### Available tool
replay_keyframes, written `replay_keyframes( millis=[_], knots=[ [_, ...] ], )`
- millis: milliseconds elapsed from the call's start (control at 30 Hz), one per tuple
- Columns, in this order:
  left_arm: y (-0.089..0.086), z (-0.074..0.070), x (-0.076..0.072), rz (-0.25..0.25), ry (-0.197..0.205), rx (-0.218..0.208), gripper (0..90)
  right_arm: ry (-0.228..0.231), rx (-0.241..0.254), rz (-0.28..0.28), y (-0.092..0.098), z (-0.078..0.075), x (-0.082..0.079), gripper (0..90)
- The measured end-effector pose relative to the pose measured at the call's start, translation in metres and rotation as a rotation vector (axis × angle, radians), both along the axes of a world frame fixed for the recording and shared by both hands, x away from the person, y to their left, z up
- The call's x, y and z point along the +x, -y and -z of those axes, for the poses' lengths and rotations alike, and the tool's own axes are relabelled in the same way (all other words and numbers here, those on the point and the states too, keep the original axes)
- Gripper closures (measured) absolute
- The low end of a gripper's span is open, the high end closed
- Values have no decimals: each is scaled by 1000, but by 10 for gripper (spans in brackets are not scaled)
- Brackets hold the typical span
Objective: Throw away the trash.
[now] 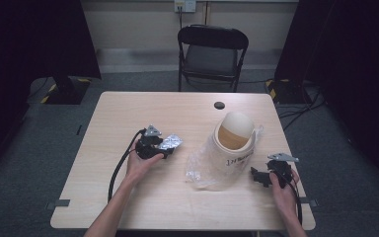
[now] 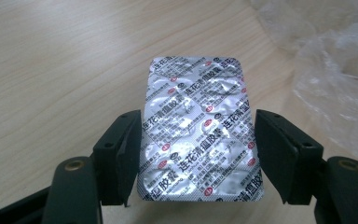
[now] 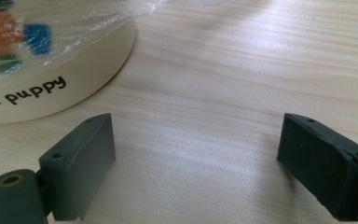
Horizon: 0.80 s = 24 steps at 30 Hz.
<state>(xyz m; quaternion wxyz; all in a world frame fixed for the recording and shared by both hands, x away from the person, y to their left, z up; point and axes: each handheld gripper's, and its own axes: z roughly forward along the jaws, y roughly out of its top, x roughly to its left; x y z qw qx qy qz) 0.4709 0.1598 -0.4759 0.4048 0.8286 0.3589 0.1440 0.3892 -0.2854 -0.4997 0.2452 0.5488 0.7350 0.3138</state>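
Observation:
A silver foil blister pack [image 2: 198, 130] with red and black print is pinched by its long edges in my left gripper [image 2: 198, 122], which is shut on it. From above, the pack [image 1: 171, 142] sticks out to the right of the left gripper [image 1: 165, 149], left of the table's middle. A cream cup [image 1: 234, 139] lies on its side inside a clear plastic bag [image 1: 201, 170]. My right gripper [image 1: 255, 176] rests just right of the bag, open with nothing between its fingers. Along its jaws [image 3: 196, 135] bare wood shows, with the cup's rim [image 3: 74, 79] at the upper left.
The wooden table [image 1: 128, 197] has a small black round cap [image 1: 219, 105] near its far edge. A black folding chair [image 1: 212, 49] stands behind the table. Crinkled bag plastic [image 2: 335, 70] lies to the right of the held pack.

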Motion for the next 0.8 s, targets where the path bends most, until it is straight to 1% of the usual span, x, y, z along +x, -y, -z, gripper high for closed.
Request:
replay_keyframes(
  millis=[33, 67, 100, 133, 200, 233, 267, 300, 333, 433, 467, 500, 533, 567, 600, 633, 667, 700, 733, 800],
  knots=[
    [0, -1, -2, 4, -5, -9, 342, 0, 0, 0, 0, 0, 0, 102],
    [-2, -5, -6, 16, -8, -6, 342, 0, 0, 0, 0, 0, 0, 102],
    [-2, -7, -8, 14, 2, -19, 341, 0, 0, 0, 0, 0, 0, 101],
    [-3, -9, -10, 16, -1, -31, 342, 0, 0, 0, 0, 0, 0, 101],
    [-4, -18, -13, 20, 18, -31, 342, 0, 0, 0, 0, 0, 0, 102],
    [-5, -22, -15, 20, 29, -44, 342, 0, 0, 0, 0, 0, 0, 101],
    [-5, -22, -15, 20, 29, -44, 342, 0, 0, 0, 0, 0, 0, 101],
    [-8, -31, -17, 23, 37, -67, 342, 0, 0, 0, 0, 0, 0, 101],
    [-9, -33, -19, 24, 35, -84, 341, 0, 0, 0, 0, 0, 0, 101],
    [-9, -36, -22, 29, 34, -86, 342, 0, 0, 0, 0, 0, 0, 101],
    [-7, -37, -24, 33, 41, -71, 342, 0, 0, 0, 0, 0, 0, 102],
    [-7, -37, -24, 33, 41, -71, 342, 0, 0, 0, 0, 0, 0, 102],
    [-4, -38, -27, 43, 42, -88, 342, 0, 0, 0, 0, 0, 0, 102],
    [-4, -38, -27, 43, 42, -88, 341, 0, -1, 0, 0, 0, 0, 102],
    [0, -42, -31, 53, 54, -90, 341, 0, 0, 0, 0, 0, 0, 102],
    [0, -42, -31, 53, 54, -90, 341, 0, 0, 0, 0, 0, 0, 102],
    [3, -45, -35, 67, 63, -99, 341, 0, 0, 0, 0, 0, 0, 102],
    [3, -45, -35, 67, 63, -99, 342, 0, 0, 0, 0, 0, 0, 102],
    [5, -48, -39, 73, 66, -109, 341, 0, 0, 0, 0, 0, 0, 102],
    [6, -50, -40, 76, 68, -110, 342, 0, 0, 0, 0, 0, 0, 101]
  ],
)
